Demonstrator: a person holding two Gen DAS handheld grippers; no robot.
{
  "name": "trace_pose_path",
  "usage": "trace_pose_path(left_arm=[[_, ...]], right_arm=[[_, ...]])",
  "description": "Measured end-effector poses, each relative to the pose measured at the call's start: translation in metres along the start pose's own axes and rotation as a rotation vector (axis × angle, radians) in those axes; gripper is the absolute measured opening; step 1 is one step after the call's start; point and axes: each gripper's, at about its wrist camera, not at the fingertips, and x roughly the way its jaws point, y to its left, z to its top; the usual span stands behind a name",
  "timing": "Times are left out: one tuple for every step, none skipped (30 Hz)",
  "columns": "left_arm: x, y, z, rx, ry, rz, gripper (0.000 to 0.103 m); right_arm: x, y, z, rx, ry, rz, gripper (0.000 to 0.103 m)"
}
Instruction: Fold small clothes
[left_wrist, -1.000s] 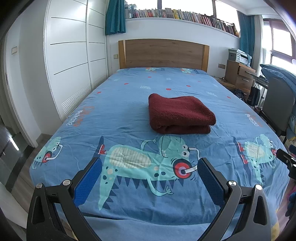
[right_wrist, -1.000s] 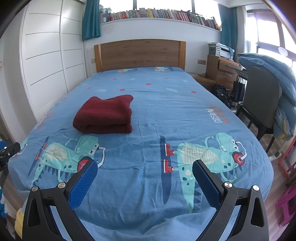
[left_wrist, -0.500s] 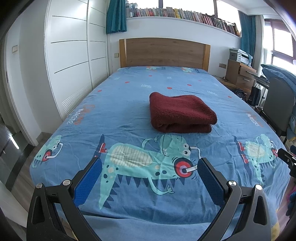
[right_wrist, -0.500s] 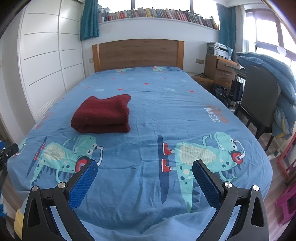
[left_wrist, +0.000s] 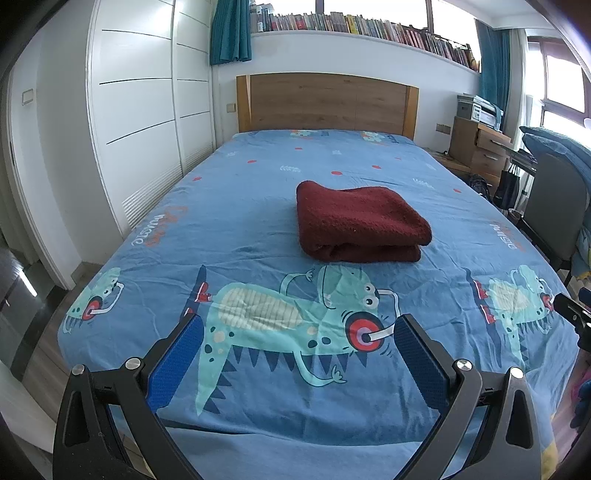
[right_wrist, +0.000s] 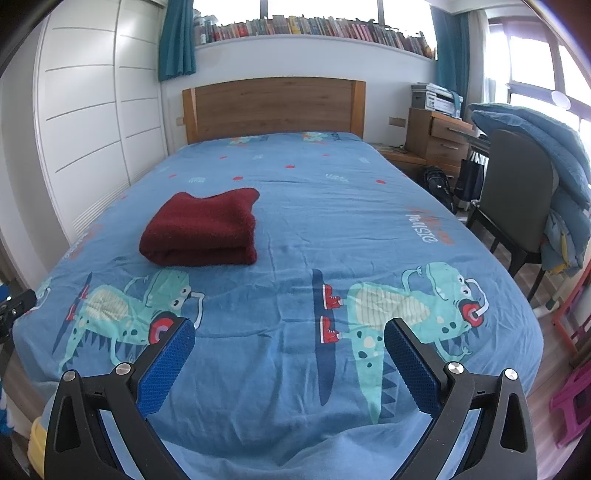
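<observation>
A dark red fleecy garment (left_wrist: 358, 221) (right_wrist: 203, 230) lies folded into a thick rectangle on the blue dinosaur-print bed sheet (left_wrist: 258, 221) (right_wrist: 332, 229), about mid-bed. My left gripper (left_wrist: 299, 325) hovers over the foot end of the bed, open and empty, well short of the garment. My right gripper (right_wrist: 290, 328) is also open and empty near the foot edge, with the garment ahead and to its left. The tip of the other gripper shows at the right edge of the left wrist view and the left edge of the right wrist view.
A wooden headboard (left_wrist: 327, 99) stands at the far end. White wardrobe doors (left_wrist: 136, 110) line the left side. On the right are a wooden drawer unit (right_wrist: 436, 136) and a dark chair (right_wrist: 517, 195) draped with a blue quilt (right_wrist: 546, 155). A pink stool (right_wrist: 572, 398) stands on the floor.
Both grippers have drawn back slightly from the bed, so the garment sits a little further up in each view. Both stay open and empty.
</observation>
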Motion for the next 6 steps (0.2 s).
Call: trace_pose_path(left_arm=[[0.0001,-0.0001,0.0000,0.001,0.000,0.000,0.102],[0.0000,-0.0001,0.0001,0.001,-0.001,0.001,0.102],[0.0000,0.0001,0.0002,0.002,-0.001,0.000,0.102],[0.0003,0.0003,0.0004,0.002,-0.001,-0.001,0.102],[0.0004,0.0002,0.0004,0.002,0.000,0.000,0.102],[0.0002,0.0002,0.0002,0.001,0.000,0.001,0.102]], right_arm=[[0.0003,0.0005,-0.0001,0.000,0.000,-0.001,0.103],[0.0000,0.0002,0.0002,0.000,0.000,-0.001,0.103],[0.0003,0.0004,0.0000,0.001,0.001,0.001,0.103],[0.0002,0.0003,0.0000,0.002,0.000,0.001,0.103],[0.0005,0.0003,0.0000,0.000,0.000,0.000,0.103],[0.0004,0.0002,0.0000,0.000,0.001,0.000,0.103]])
